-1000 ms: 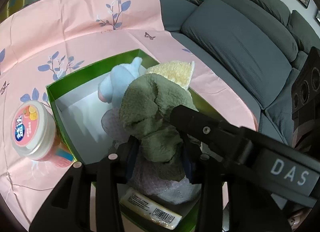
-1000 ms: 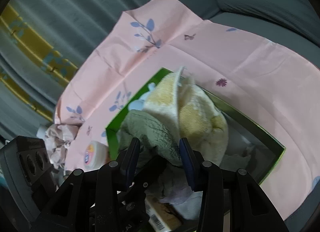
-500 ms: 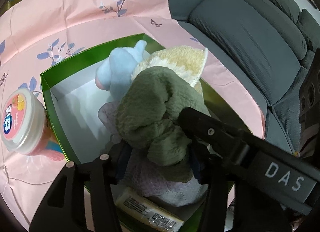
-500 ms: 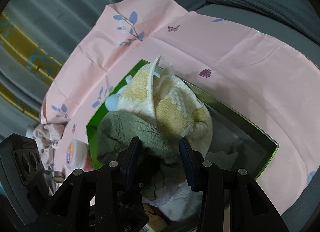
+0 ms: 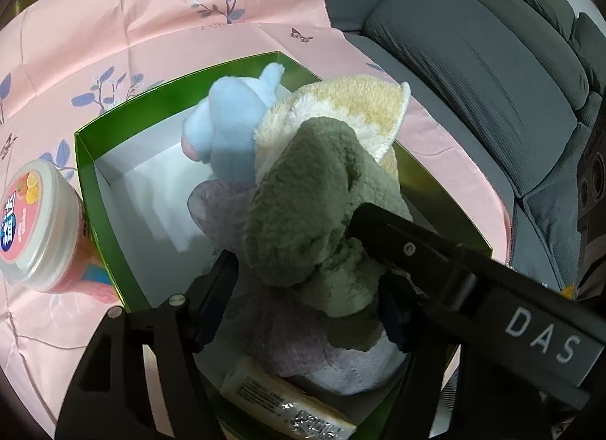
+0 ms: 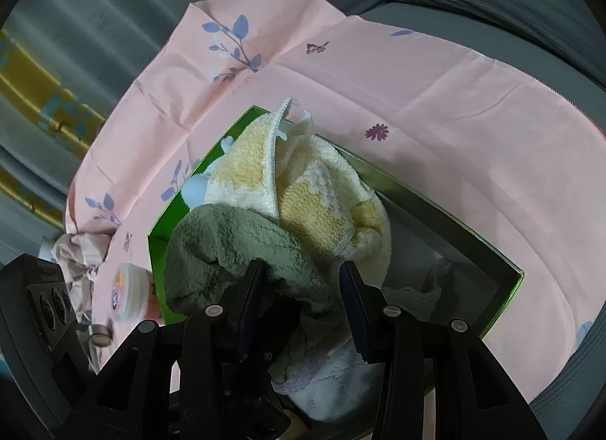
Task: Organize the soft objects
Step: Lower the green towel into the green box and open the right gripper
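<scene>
A green box (image 5: 85, 159) with a white inside sits on a pink cloth. In it lie a green fleece cloth (image 5: 303, 209), a yellow-and-white towel (image 5: 363, 106), a light blue plush toy (image 5: 231, 121) and a lilac cloth (image 5: 295, 341). My left gripper (image 5: 306, 299) has its jaws around the green cloth's lower end. My right gripper (image 6: 303, 307) reaches in from the right, its jaws apart around the green cloth (image 6: 242, 246) beside the towel (image 6: 310, 193). The right gripper's finger (image 5: 416, 246) crosses the left wrist view.
A pink tub with a white lid (image 5: 34, 220) stands left of the box; it also shows in the right wrist view (image 6: 130, 292). A wrapped packet (image 5: 288, 406) lies at the box's near end. A grey sofa (image 5: 492, 61) is at the right. Crumpled paper (image 6: 75, 254) lies beyond the tub.
Both grippers have moved lower and closer over the box. The green cloth has sunk into the box and spread on top of the pile.
</scene>
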